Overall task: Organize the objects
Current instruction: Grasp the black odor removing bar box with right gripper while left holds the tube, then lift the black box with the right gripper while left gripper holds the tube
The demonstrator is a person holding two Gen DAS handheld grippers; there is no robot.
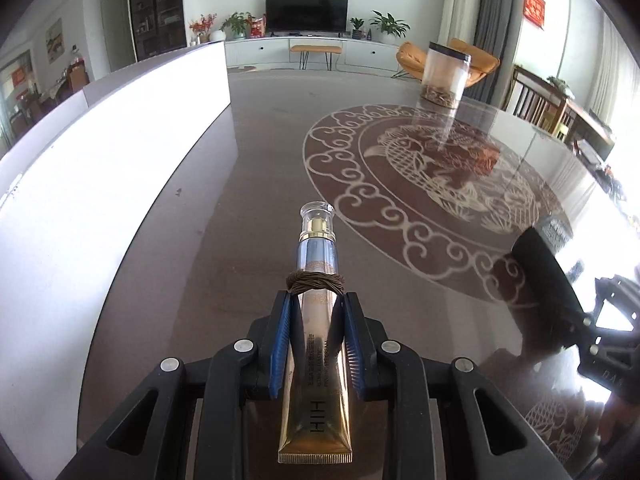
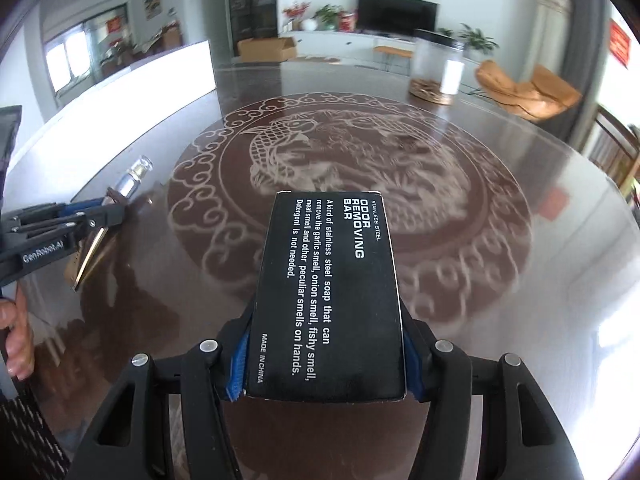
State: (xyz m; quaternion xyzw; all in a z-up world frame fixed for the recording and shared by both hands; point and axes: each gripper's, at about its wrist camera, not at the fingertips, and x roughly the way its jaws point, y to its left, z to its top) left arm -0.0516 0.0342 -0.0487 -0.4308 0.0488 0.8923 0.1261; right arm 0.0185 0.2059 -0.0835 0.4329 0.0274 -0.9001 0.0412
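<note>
Desk [image 2: 500,184]: large, round, dark, glossy top with a pale fish-and-cloud inlay. A polished surface like this will, I judge, let smooth packaging slide when I set it down.

Clear jar [image 2: 438,66]: stands upright at the far side of the desk, dark lid on, some brown contents at the bottom. Well apart from both grippers.

Black box [image 2: 328,292]: carton printed "odor removing bar", held clear of the desk in my right gripper [image 2: 326,354]. The blue fingers [image 2: 238,356] press on its two long sides near the rear end; the front half sticks out unsupported. Jaws about half open, closed on the box. Judgement: stiff card, light to moderate weight, flat sides, so a side grip is sound; squeezing too hard could dent the walls.

Cosmetic tube [image 1: 316,320]: gold-to-blue, clear cap pointing forward, brown cord [image 1: 315,282] wound round it just ahead of the fingers. My left gripper [image 1: 316,312] is nearly closed and pinches the tube at mid-body, crimped tail toward the camera. Judgement: light, soft-walled, slick foil; grip the body rather than the hard cap.
</note>
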